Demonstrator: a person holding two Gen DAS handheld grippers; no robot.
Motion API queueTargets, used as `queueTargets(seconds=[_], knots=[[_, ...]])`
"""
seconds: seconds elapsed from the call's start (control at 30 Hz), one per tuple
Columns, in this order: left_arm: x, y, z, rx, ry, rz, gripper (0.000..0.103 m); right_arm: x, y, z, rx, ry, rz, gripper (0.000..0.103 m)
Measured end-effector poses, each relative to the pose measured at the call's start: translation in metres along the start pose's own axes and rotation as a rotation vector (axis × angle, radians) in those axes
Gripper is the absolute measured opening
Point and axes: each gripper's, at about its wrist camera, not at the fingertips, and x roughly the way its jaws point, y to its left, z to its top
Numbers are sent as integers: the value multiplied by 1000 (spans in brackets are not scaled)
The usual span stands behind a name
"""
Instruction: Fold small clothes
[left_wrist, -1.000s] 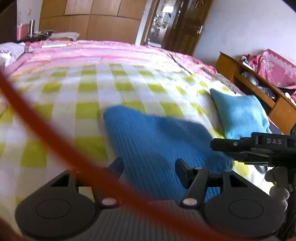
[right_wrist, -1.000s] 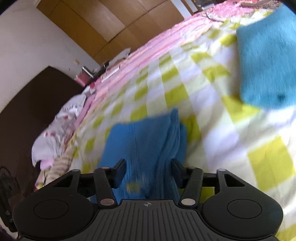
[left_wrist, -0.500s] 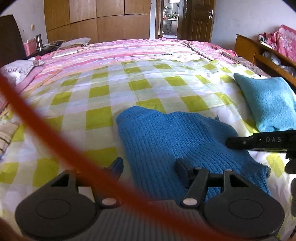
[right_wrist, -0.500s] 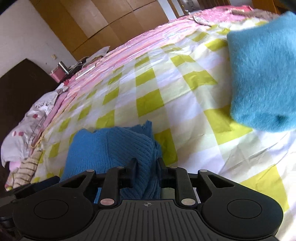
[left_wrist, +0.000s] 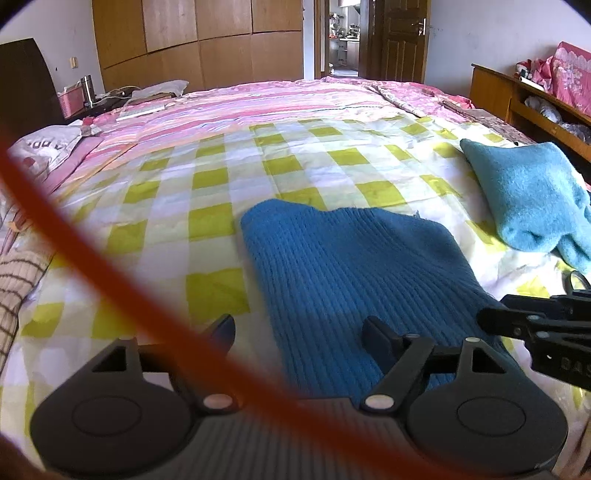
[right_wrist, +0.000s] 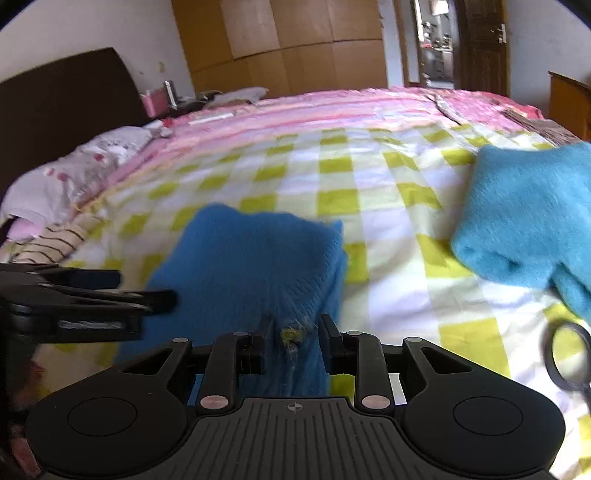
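Note:
A dark blue ribbed knit garment (left_wrist: 354, 266) lies on the green-and-white checked bedspread (left_wrist: 221, 177); it also shows in the right wrist view (right_wrist: 251, 258). My left gripper (left_wrist: 299, 328) is open and empty, its fingers astride the garment's near left edge. My right gripper (right_wrist: 293, 332) is shut on the garment's near right edge, with cloth bunched between its fingers. The right gripper also shows in the left wrist view (left_wrist: 535, 325), and the left gripper in the right wrist view (right_wrist: 147, 295).
A teal fleece garment (left_wrist: 528, 199) lies folded at the right of the bed, also in the right wrist view (right_wrist: 524, 214). A blurred orange cord (left_wrist: 110, 266) crosses the left wrist view. Pillows (right_wrist: 55, 184) lie at the left. A black ring (right_wrist: 565, 354) lies near right.
The right gripper has closed on the garment's edge and drawn it toward me, so the cloth lies flatter. The left gripper stays open and has moved little.

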Motion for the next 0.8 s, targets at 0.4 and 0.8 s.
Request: queueTargets(seconds=[0.4,0.8], knots=[[-22,-7,-15,5,-23,57,98,-19,-2,-6,34,-8,-7,27],[-36,-11,-40,-2,-1,35,102,-35,10,-32,14,9,-37,28]])
